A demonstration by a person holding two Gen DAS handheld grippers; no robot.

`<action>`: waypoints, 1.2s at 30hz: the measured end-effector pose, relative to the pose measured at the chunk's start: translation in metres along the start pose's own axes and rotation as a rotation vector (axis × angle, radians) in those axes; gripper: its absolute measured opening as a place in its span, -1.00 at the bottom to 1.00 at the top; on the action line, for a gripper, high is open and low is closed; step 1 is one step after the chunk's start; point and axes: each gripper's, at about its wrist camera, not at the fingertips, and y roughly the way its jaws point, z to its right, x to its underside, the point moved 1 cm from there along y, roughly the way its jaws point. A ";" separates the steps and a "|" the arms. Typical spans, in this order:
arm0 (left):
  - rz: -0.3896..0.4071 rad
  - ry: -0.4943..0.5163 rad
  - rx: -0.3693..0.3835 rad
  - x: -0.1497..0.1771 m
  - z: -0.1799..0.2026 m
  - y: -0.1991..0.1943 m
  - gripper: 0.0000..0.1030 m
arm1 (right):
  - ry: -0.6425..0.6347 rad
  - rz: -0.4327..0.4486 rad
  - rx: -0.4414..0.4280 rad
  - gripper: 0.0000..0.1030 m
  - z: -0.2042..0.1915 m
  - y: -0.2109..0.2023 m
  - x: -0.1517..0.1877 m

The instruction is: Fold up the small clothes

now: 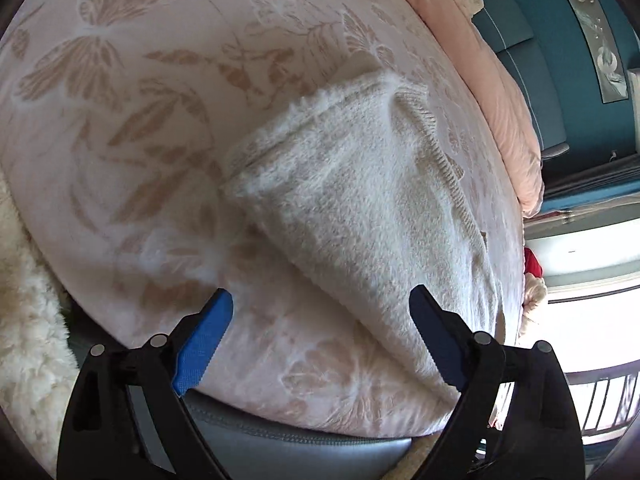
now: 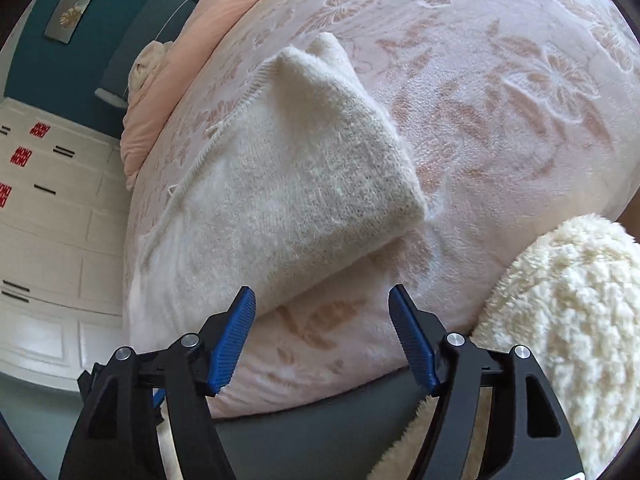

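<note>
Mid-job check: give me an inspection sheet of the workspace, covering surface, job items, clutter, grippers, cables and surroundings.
Surface: pink floral blanket spread over the bed.
Job's things: one cream knit garment, already folded over on itself, lying on the blanket; ribbed edge along its far-left side in the right wrist view.
Clutter: fluffy cream fleece at the near bed edge; peach duvet bunched by the headboard.
Grippers: left gripper open, holding nothing; right gripper open, holding nothing; both near the garment's near edge.
Cables: nothing seen.
Surroundings: teal padded headboard; white panelled cabinet with red stickers; bright window, with a railing, in the left wrist view.
</note>
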 end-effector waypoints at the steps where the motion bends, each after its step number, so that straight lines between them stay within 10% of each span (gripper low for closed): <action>1: 0.017 -0.006 0.013 -0.005 0.004 0.005 0.72 | 0.033 0.005 -0.016 0.32 0.001 0.008 -0.006; 6: 0.086 -0.070 -0.017 -0.035 0.016 0.013 0.64 | 0.167 0.056 -0.020 0.15 -0.007 0.030 -0.038; 7: 0.076 -0.077 -0.035 -0.040 0.018 0.015 0.44 | 0.150 0.054 -0.009 -0.19 -0.016 0.033 -0.045; 9: 0.043 -0.047 -0.038 -0.052 0.028 0.013 -0.68 | 0.061 0.043 0.008 -0.61 -0.045 0.033 -0.058; 17: 0.119 0.131 0.100 -0.064 0.069 -0.112 -0.81 | -0.228 0.151 -0.253 -0.70 -0.154 -0.074 -0.065; 24: -0.046 0.055 -0.166 -0.005 -0.044 -0.047 -0.80 | -0.020 -0.053 0.076 -0.67 -0.001 0.007 -0.007; 26: -0.017 0.046 -0.158 0.009 -0.058 -0.040 -0.77 | 0.062 -0.047 0.011 -0.59 0.019 0.005 0.002; 36: 0.030 0.136 -0.156 0.001 -0.043 -0.047 -0.44 | -0.356 0.254 0.350 0.15 -0.066 -0.055 -0.028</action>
